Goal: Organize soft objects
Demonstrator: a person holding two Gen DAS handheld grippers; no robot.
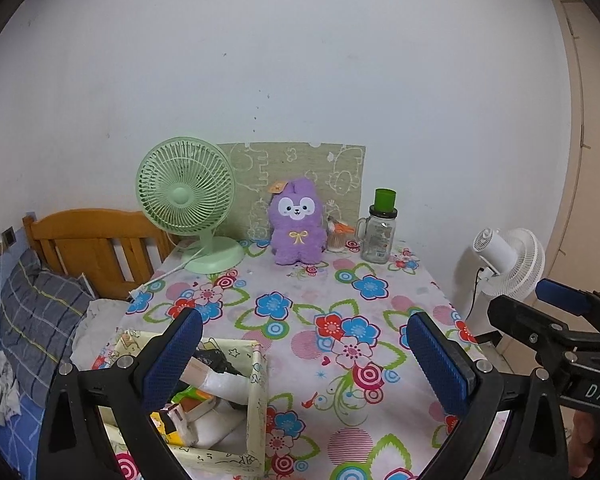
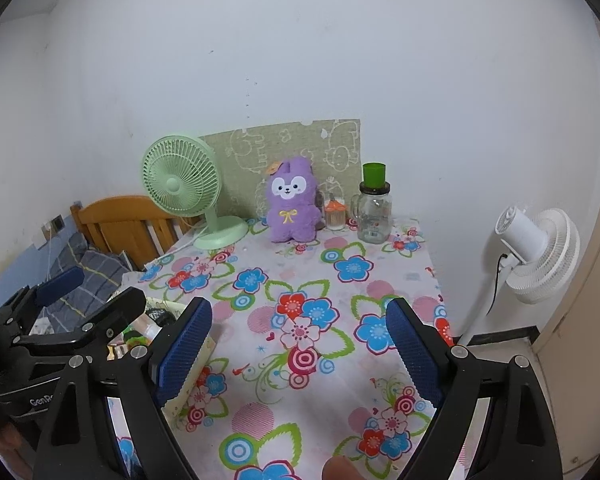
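1. A purple plush toy [image 1: 297, 222] with a white face and a yellow bow was seen upright at the far edge of the worktop [image 1: 340, 312], against a patterned board [image 1: 300, 164], between a green fan [image 1: 188, 204] and a glass jar [image 1: 378, 232].
2. The flowered middle of the worktop was left open; a cluttered box [image 1: 256, 392] was set at its near left edge.
3. The left hand-held gripper [image 1: 304, 360] and the right hand-held gripper [image 2: 300, 356] were both held spread wide, with nothing gripped or touched.
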